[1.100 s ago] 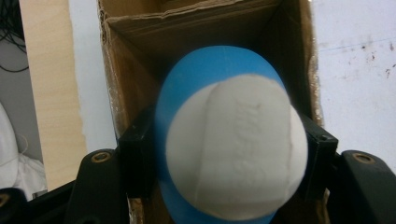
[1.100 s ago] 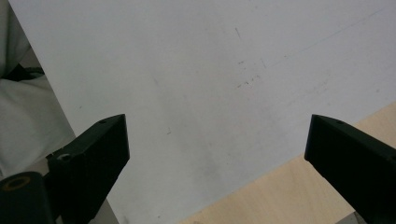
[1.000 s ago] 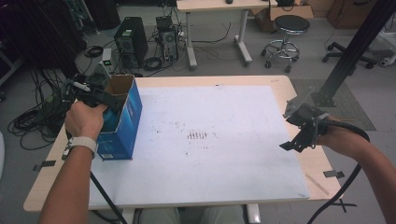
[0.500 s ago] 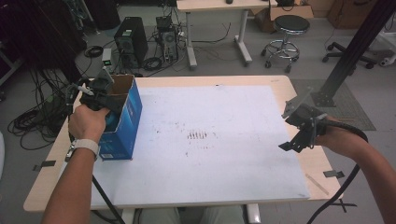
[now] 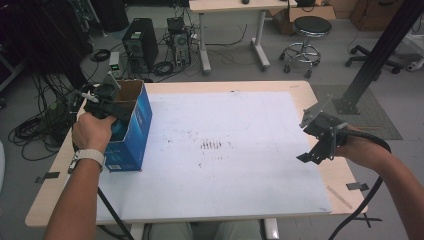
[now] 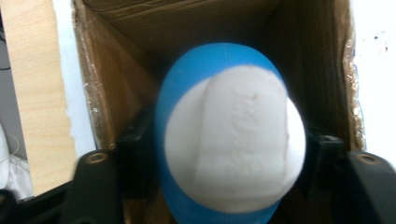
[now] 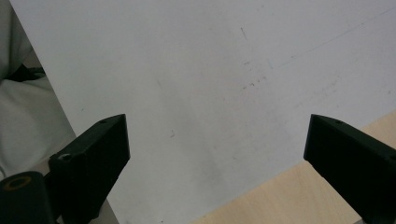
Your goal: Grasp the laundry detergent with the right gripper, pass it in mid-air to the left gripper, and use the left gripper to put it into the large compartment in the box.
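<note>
**Count of things on the surface**

One blue cardboard box (image 5: 131,131), open at the top, stands at the left edge. One blue-and-white egg-shaped ball (image 6: 229,135) sits in its opening. One white sheet (image 5: 225,150) covers the surface. Two handheld grippers: one left (image 5: 102,102), one right (image 5: 320,137).

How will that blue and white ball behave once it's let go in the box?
The ball looks round and smooth, so it will probably roll. The box walls should contain it. The left gripper, whose jaws have just been opening, flanks it closely; it could slip out.
</note>
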`<action>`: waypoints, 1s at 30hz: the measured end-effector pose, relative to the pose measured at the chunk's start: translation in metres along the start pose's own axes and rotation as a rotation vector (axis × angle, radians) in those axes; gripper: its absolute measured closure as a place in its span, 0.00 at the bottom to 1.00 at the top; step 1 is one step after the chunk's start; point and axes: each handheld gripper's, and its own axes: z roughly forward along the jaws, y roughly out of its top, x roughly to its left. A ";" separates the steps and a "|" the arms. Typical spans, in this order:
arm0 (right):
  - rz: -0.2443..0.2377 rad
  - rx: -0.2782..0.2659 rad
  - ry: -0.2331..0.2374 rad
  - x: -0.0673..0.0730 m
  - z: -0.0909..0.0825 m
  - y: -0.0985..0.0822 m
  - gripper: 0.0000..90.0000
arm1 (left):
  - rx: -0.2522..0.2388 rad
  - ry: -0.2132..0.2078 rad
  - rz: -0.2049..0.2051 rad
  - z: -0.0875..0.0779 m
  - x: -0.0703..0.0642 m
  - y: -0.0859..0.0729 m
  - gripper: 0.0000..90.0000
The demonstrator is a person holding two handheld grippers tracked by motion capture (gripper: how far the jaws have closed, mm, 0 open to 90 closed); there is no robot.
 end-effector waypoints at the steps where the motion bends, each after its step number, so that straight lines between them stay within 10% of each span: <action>1: 0.000 0.000 0.002 0.000 0.000 0.000 0.07 | 0.002 -0.008 -0.004 0.000 0.001 0.000 0.35; 30: -0.004 -0.005 -0.007 0.005 -0.009 0.003 0.07 | -0.095 -0.020 0.054 -0.074 -0.009 0.000 0.20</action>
